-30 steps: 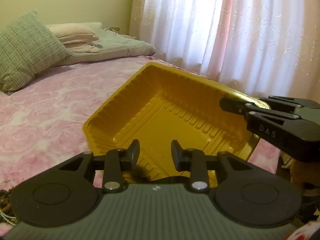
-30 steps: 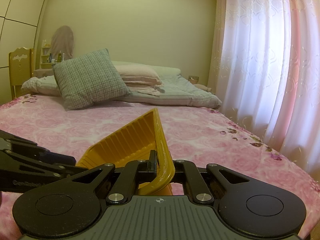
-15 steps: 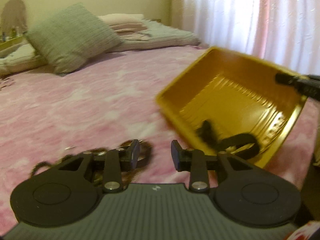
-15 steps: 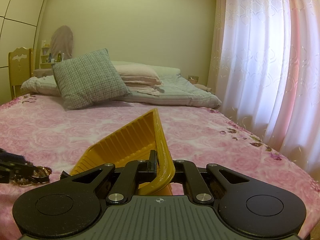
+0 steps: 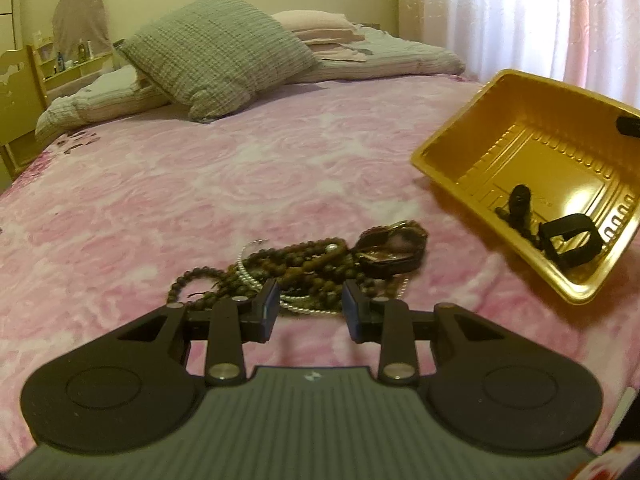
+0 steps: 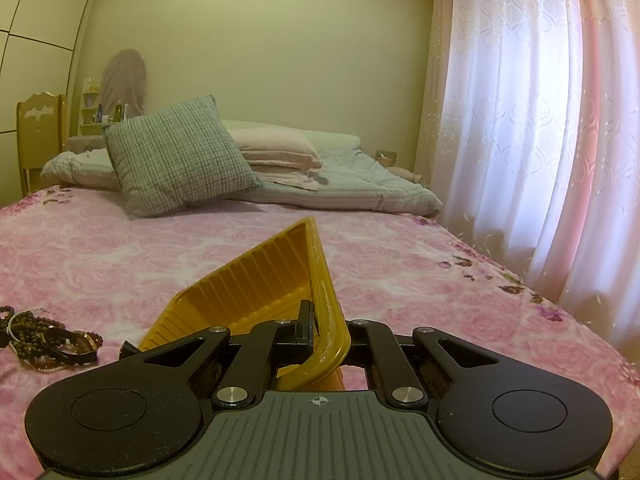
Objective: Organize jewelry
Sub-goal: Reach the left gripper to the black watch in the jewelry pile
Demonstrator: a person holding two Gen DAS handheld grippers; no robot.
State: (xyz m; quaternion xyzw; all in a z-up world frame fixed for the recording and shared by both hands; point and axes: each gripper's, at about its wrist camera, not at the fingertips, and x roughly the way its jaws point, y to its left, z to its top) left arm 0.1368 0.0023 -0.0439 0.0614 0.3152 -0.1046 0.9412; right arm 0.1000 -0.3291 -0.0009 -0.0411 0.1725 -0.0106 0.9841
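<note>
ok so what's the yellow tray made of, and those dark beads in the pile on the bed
The yellow tray looks like thin moulded plastic: glossy, with pressed ribs along the walls and a rolled rim. The dark beads look like wood or matte stone, brown and round with little shine; the blur leaves that open.

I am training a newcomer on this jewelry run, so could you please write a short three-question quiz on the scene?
1. True or false: the right hand-held gripper is shut on the yellow tray's rim.
2. What lies on the bedspread just ahead of the left hand-held gripper? A) a jewelry pile B) a book C) a cup
3. Fill in: the dark items in the tilted tray sit at its ___ end.

Key: 1 true; 2 A; 3 lower.
</note>
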